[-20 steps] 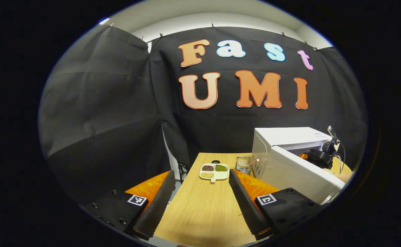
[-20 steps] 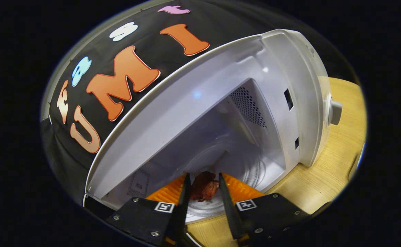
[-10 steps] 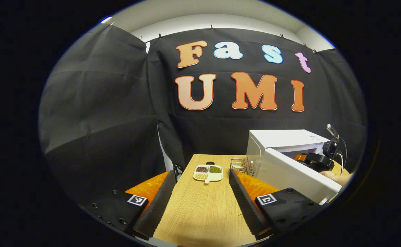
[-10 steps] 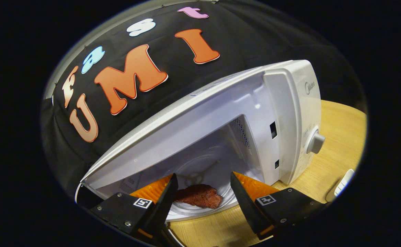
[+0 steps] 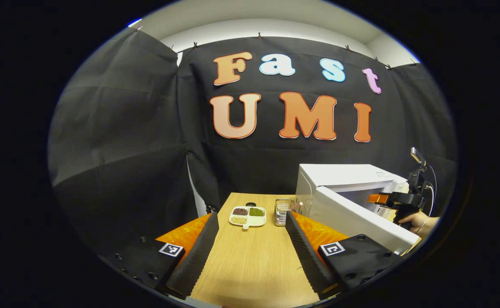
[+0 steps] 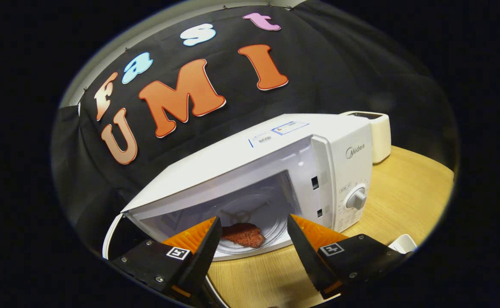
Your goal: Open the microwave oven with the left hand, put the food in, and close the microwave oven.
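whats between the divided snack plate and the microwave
In the left gripper view, a small wire basket stands between the divided plate and the microwave.

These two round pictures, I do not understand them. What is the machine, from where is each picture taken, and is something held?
There is no robot arm. A person holds a two-finger gripper in each hand, and a camera rides on each one, looking forward along its fingers.

The left gripper view looks down a wooden table. The left gripper is open and holds nothing. Farther off stand a divided dish of beans, a small wire rack and the white microwave oven with its door swung open. At the right edge are the other gripper and the hand holding it.

The right gripper view faces the open oven. The right gripper is open and empty. The food, a reddish-brown piece, lies on the glass plate inside.
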A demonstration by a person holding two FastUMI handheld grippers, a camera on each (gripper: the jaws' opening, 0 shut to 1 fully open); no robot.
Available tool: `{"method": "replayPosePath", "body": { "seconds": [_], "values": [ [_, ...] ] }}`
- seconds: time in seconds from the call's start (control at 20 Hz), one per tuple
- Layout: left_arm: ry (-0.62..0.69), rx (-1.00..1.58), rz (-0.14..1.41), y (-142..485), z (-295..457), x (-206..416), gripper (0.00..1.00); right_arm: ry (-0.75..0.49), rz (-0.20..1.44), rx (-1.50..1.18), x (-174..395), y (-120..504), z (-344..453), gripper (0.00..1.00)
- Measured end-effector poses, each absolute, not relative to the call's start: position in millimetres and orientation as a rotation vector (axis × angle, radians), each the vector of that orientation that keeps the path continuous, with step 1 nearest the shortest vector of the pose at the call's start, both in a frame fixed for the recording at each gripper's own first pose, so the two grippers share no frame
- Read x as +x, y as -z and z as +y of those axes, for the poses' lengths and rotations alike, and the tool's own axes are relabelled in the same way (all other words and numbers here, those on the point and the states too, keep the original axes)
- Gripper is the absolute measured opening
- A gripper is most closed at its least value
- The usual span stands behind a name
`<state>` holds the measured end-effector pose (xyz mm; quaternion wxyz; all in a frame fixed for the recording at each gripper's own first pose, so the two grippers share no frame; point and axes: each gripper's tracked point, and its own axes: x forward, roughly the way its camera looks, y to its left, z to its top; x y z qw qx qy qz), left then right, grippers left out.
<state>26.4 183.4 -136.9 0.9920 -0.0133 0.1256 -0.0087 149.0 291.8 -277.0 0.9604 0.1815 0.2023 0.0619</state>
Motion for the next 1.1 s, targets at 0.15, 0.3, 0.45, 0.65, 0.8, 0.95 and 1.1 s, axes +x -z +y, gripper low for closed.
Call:
{"method": "replayPosePath", "body": {
  "seconds": [0.15,0.3,0.45,0.65,0.8,0.95,1.1],
  "values": [
    [0.059,-0.028,0.247,138,168,25,0.97,-0.151,0.366,0.343,138,248,280,0.94],
    [0.095,-0.034,0.246,141,151,25,0.98,-0.172,0.324,0.330,129,220,265,0.94],
    [0.135,-0.044,0.254,147,133,24,0.98,-0.176,0.298,0.333,116,197,248,0.94],
    [0.198,-0.035,0.298,172,107,23,1.00,-0.175,0.263,0.327,99,167,221,0.94],
    [0.273,-0.051,0.307,185,79,26,0.98,-0.144,0.242,0.303,91,149,196,0.94],
    [0.350,-0.045,0.326,206,52,29,0.99,-0.126,0.218,0.286,84,131,177,0.94],
    [0.394,-0.016,0.361,226,32,30,1.00,-0.086,0.190,0.242,83,121,160,0.94]
  ]
}}
